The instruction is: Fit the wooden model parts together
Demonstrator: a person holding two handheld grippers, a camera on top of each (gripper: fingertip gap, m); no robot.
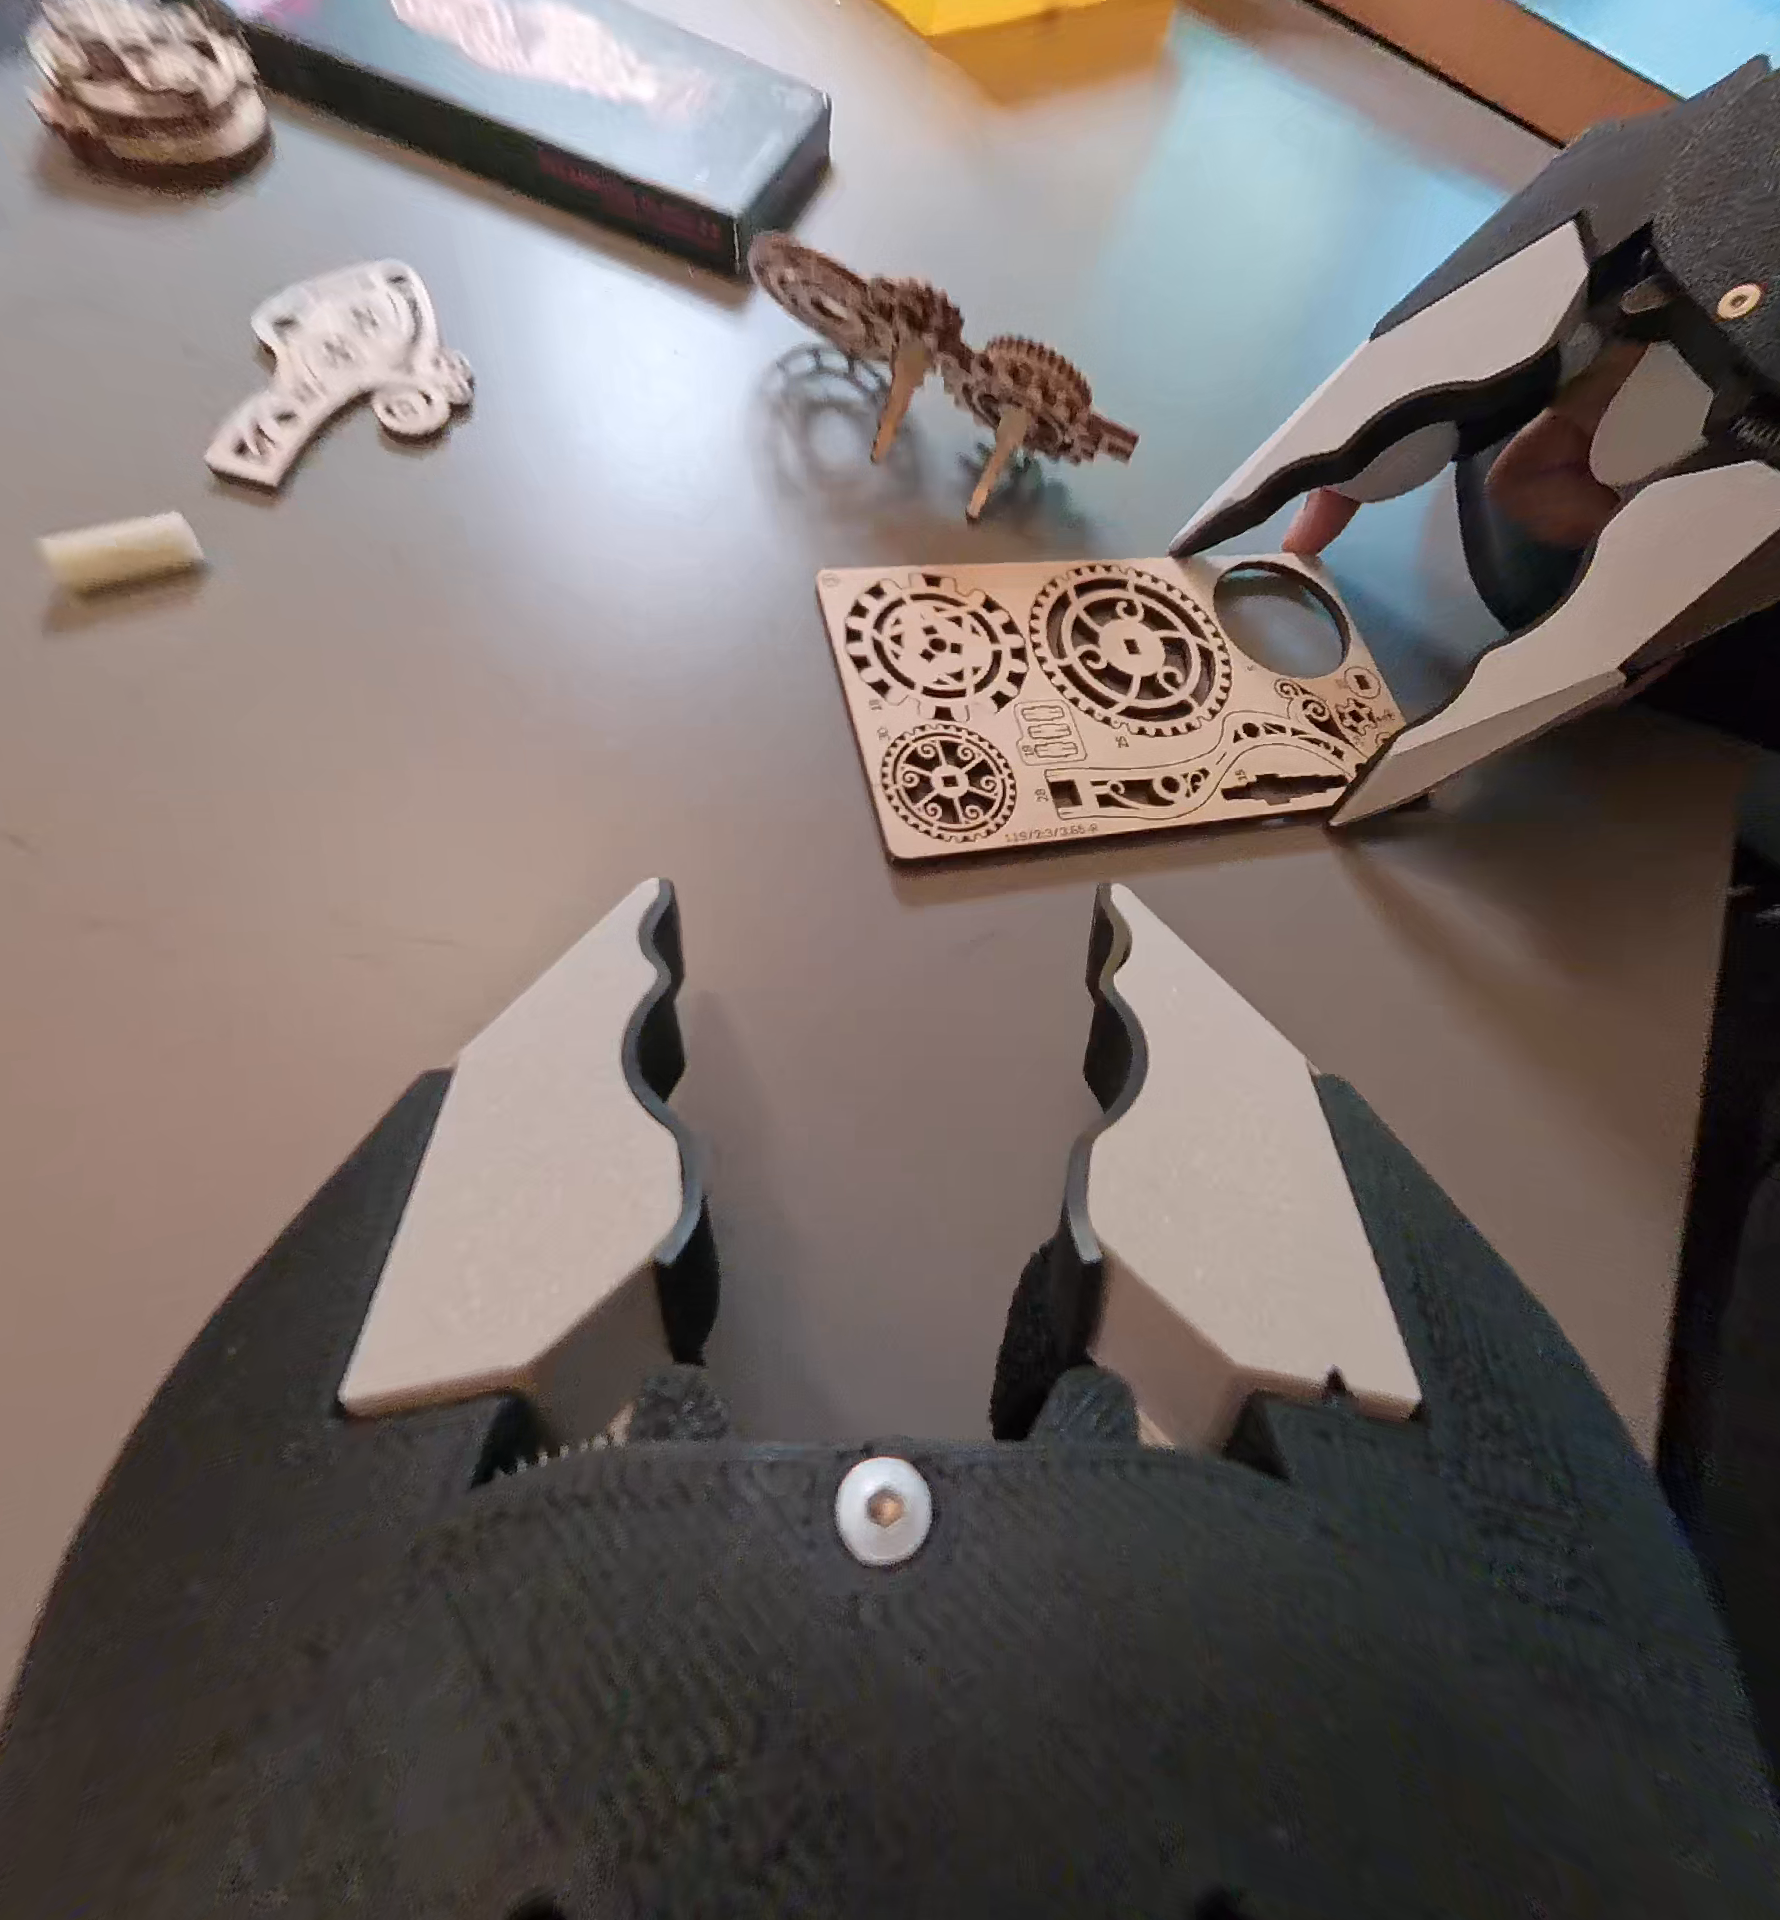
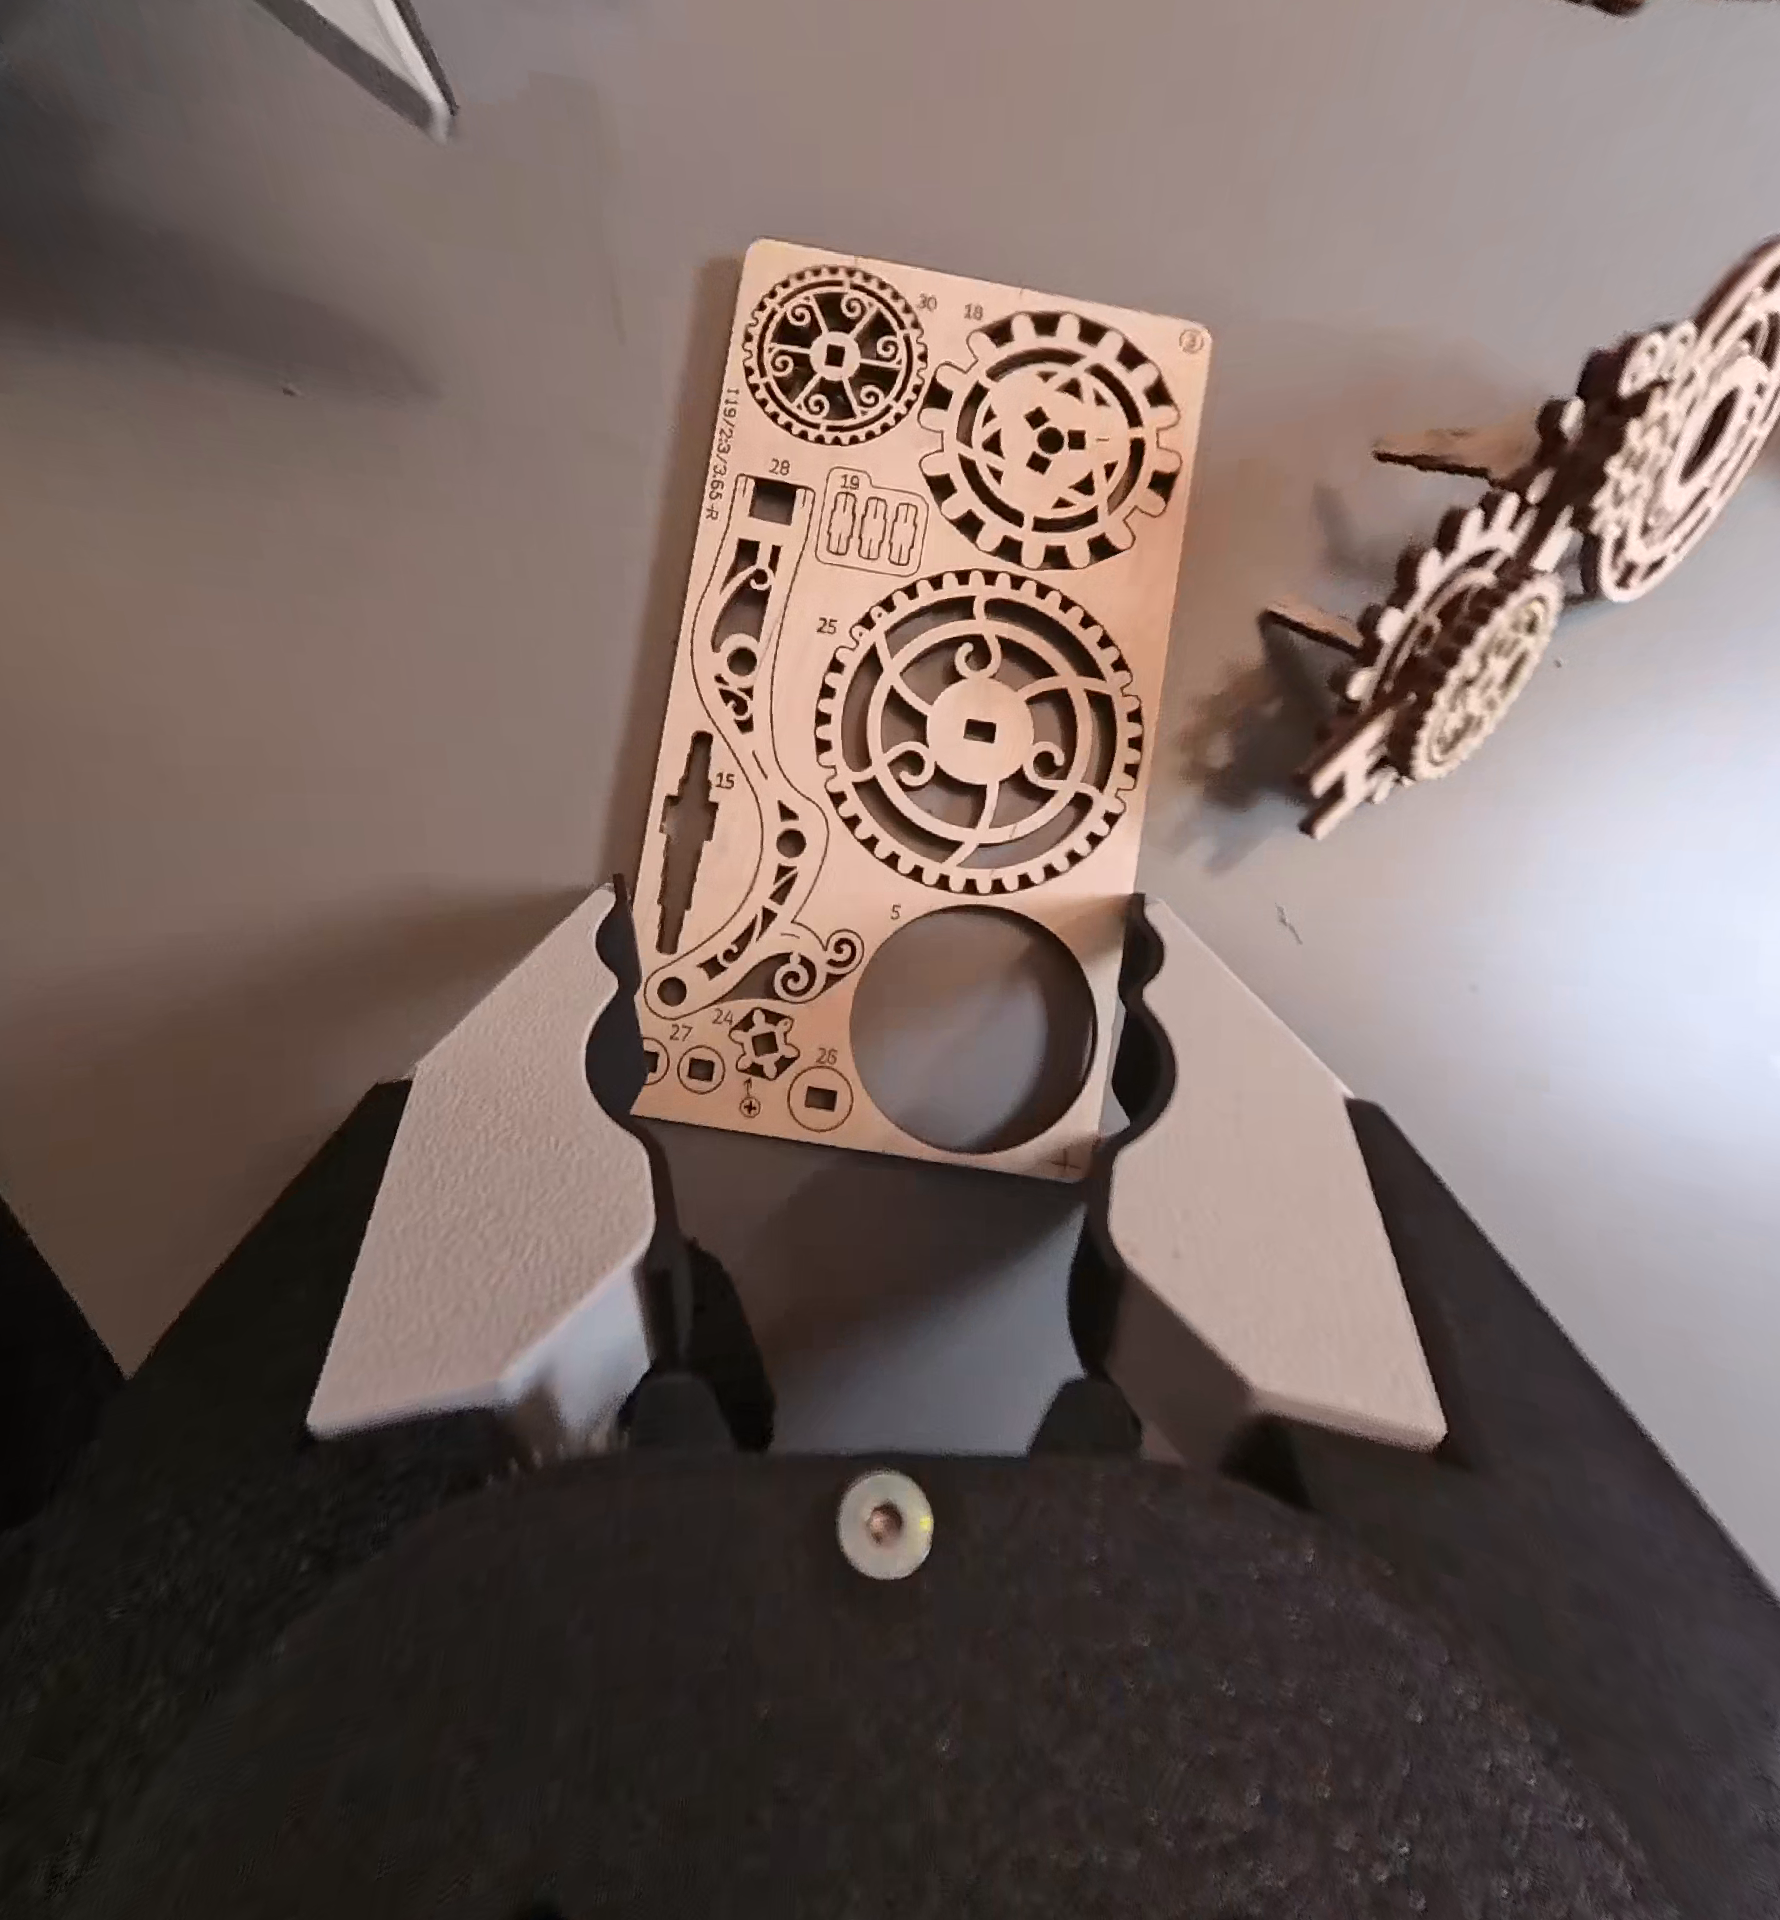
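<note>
A flat wooden sheet (image 1: pixel 1094 696) of laser-cut gears and arms lies on the grey table (image 1: pixel 450 779), with one round hole punched out. My right gripper (image 2: pixel 878 899) straddles the sheet's (image 2: pixel 927 644) near end, one finger against each long edge, and its near end looks slightly raised. It also shows in the left wrist view (image 1: pixel 1265 681). My left gripper (image 1: pixel 884 896) is open and empty, hovering just in front of the sheet. A partly built gear assembly (image 1: pixel 948 343) stands on thin legs behind the sheet and shows in the right wrist view (image 2: pixel 1551 582).
A flat ornate wooden piece (image 1: pixel 340 374) and a small white cylinder (image 1: pixel 122 551) lie at the left. A round stacked wooden assembly (image 1: pixel 148 88), a black box (image 1: pixel 553 114) and a yellow object (image 1: pixel 1052 31) are at the back. The table edge runs along the right. The left tips stand about 15 cm off the small white cylinder (image 1: pixel 122 551).
</note>
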